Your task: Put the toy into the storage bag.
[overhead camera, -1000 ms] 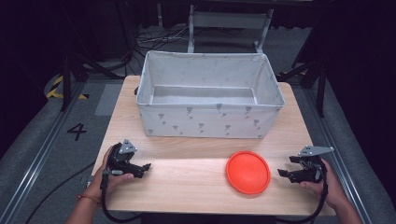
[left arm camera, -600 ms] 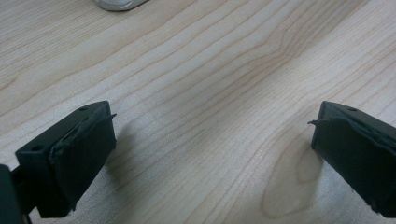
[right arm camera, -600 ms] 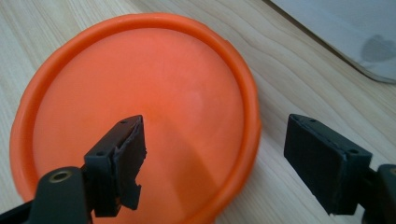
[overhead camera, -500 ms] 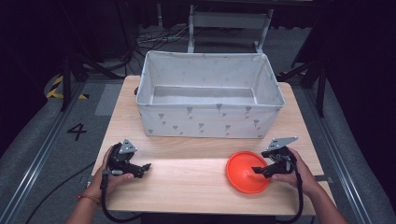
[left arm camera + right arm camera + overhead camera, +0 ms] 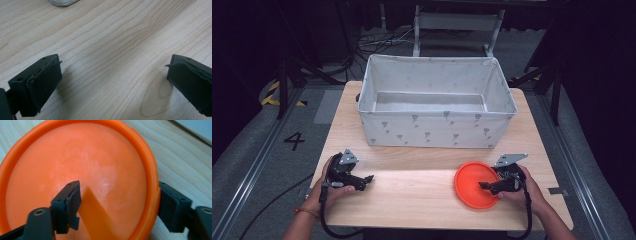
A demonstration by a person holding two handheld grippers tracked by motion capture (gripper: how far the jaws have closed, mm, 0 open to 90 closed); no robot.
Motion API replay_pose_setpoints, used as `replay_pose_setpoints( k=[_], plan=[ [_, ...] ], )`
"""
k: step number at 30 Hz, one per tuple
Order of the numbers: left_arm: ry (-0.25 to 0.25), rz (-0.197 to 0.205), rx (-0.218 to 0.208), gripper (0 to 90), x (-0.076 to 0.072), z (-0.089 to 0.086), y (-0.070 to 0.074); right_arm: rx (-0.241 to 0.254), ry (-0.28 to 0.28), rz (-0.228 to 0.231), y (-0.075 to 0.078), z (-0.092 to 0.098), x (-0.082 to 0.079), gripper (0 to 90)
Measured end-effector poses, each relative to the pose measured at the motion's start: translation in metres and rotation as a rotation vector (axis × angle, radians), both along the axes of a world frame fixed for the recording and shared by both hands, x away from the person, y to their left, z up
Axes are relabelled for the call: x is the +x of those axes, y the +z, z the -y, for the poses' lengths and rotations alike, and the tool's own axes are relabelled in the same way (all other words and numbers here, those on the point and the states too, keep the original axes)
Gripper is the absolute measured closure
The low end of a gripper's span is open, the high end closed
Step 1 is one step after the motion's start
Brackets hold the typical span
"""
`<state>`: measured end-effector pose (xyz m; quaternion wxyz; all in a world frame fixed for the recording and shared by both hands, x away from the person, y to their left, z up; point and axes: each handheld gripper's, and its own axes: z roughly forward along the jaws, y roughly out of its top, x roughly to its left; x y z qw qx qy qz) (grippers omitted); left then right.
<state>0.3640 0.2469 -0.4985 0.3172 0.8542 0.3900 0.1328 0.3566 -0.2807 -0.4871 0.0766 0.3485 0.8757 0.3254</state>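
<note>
Right gripper (image 5: 490, 186) has come in from the table's (image 5: 422, 195) right edge onto the orange plate (image 5: 474, 185), jaws just closing astride its rim but not pressing, plate lying flat, hollow up, round, near the front-right corner.
</note>
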Motion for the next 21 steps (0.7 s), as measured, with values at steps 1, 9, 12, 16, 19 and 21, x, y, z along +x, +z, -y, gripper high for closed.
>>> replay_pose_setpoints(
  k=[1, 9, 12, 16, 19, 21],
  plan=[
    [0.0, 0.0, 0.0, 0.1, 0.0, 0.0, 0.0, 0.021, -0.017, -0.005, 0.0, 0.003, 0.001, 42.9],
    [-0.001, 0.0, -0.001, 0.1, 0.0, 0.0, 0.0, 0.149, -0.05, -0.03, 0.004, 0.02, 0.005, 66.5],
    [-0.002, 0.0, 0.0, 0.1, 0.0, 0.0, 0.0, 0.2, -0.029, -0.021, 0.01, 0.025, 0.004, 73.0],
    [-0.002, -0.001, 0.0, 0.1, 0.0, 0.0, 0.0, 0.246, 0.007, 0.011, 0.023, 0.029, -0.001, 78.4],
    [-0.002, -0.001, 0.0, 0.1, 0.0, 0.0, 0.0, 0.256, 0.046, 0.052, 0.036, 0.028, -0.008, 80.6],
    [-0.002, 0.0, 0.0, 0.1, 0.0, 0.0, 0.0, 0.249, 0.064, 0.082, 0.044, 0.027, -0.013, 81.5]
  ],
)
